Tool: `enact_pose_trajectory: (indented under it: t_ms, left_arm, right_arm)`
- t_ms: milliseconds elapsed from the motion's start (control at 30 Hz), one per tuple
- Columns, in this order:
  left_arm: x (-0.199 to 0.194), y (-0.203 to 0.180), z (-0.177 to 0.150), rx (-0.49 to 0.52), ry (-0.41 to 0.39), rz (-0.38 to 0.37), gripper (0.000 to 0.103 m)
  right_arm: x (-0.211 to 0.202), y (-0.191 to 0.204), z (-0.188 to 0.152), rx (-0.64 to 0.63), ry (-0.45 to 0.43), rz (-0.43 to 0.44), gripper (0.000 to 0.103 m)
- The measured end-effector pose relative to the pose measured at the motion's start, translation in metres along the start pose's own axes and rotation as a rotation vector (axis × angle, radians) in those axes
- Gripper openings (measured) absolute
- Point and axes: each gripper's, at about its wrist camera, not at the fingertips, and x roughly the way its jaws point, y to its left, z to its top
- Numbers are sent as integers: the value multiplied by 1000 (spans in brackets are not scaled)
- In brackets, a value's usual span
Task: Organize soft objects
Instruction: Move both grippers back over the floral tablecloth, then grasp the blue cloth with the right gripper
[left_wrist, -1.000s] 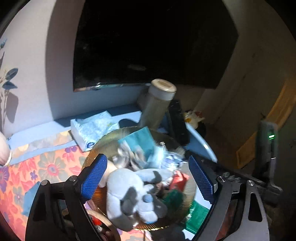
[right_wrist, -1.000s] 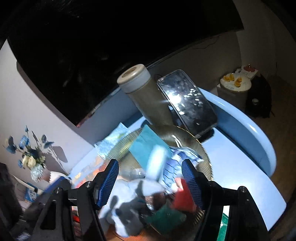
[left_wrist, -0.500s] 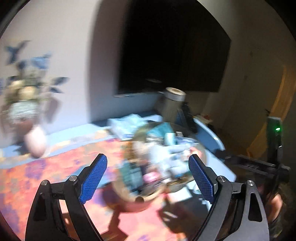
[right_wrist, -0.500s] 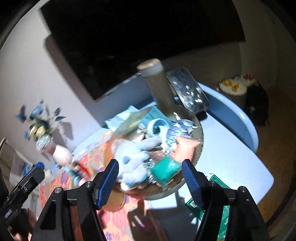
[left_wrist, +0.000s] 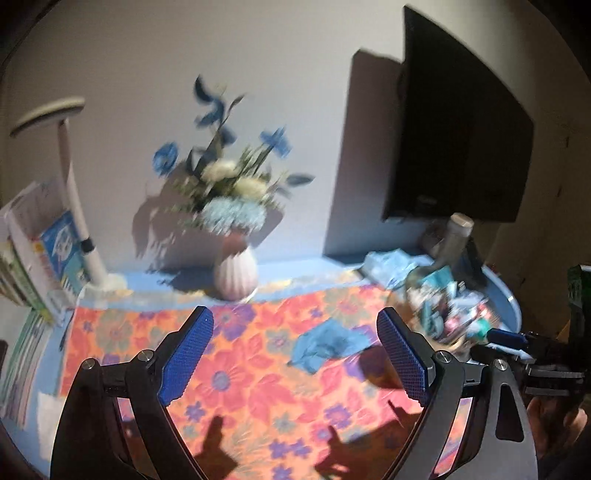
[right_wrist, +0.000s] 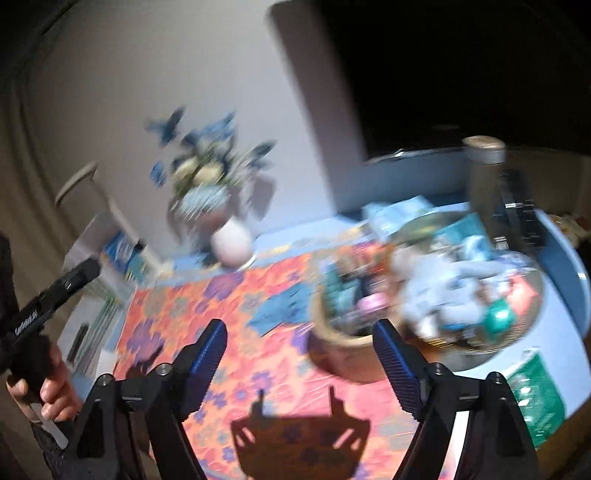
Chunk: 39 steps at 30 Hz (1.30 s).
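While both tongs gape empty, blue cloth (left_wrist: 328, 345) on floral mat (left_wrist: 258, 387)

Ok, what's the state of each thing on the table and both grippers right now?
Left gripper: open, empty.
Right gripper: open, empty, jaws just widened.
Bowl: heaped full.
Plush: lying in bowl.
Blue cloth: crumpled on floral mat.
Vase: upright, holding flowers.
Bottle: upright, capped.

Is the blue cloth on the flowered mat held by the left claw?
No. The blue cloth lies flat on the flowered mat, and the left claw stands open above it with nothing between its pads.
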Motion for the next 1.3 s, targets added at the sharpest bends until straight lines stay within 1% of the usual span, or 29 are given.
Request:
enact_pose_trajectory:
  t_ms: [67,133,200,333,400,533,600,667,733,833,933,1033,1167,1200,1267,1300]
  left_arm:
    - [18,9,-14,15,44,47,90]
    - [33,19,-29,29,67,102,90]
    - [53,28,-43,35,97,145,90]
    - [93,51,-74,-22,151,148,90]
    - [118,62,-91,-56,185,142,90]
    - [145,71,-107,-80,214,167,90]
    - [155,75,-114,-92,213,172,90]
    - [161,79,-122,-111,211,176,90]
    - [168,81,-124,-122,242,183,89]
    - [164,79,-124,-112,212,191,90]
    - [164,78,-125,-103,211,195,90]
    - [166,80,-125,-108,215,179,90]
    - [166,88,-125,-153,217,157,90]
    - [166,90,-125,-163,216,151,90]
    - [166,94,-125,-184,217,137,90]
    - [166,94,-125,-191,218,132,90]
  right_arm:
    - [32,22,-10,-39,70,3,80]
    - [66,38,-21,-70,153,-16,80]
    - [91,47,-28,-89,195,-33,80]
    - [144,48,-37,-89,236,-115,80]
    - [166,37,-41,-45,263,-117,80]
    - [207,20,-43,49,311,-129,80]
    - [216,21,-40,42,311,-154,81]
    - [224,28,-33,0,284,-197,80]
    - [231,34,-27,-20,274,-218,81]
    - [244,32,-21,-14,260,-270,83]
    - [253,31,-15,-43,239,-323,87]
    - [263,29,-7,-56,222,-334,92]
    - [277,30,4,-76,200,-343,92]
    - [279,31,6,-85,196,-344,90]
    - [281,34,10,-103,180,-352,78]
    - [281,37,11,-114,169,-345,65]
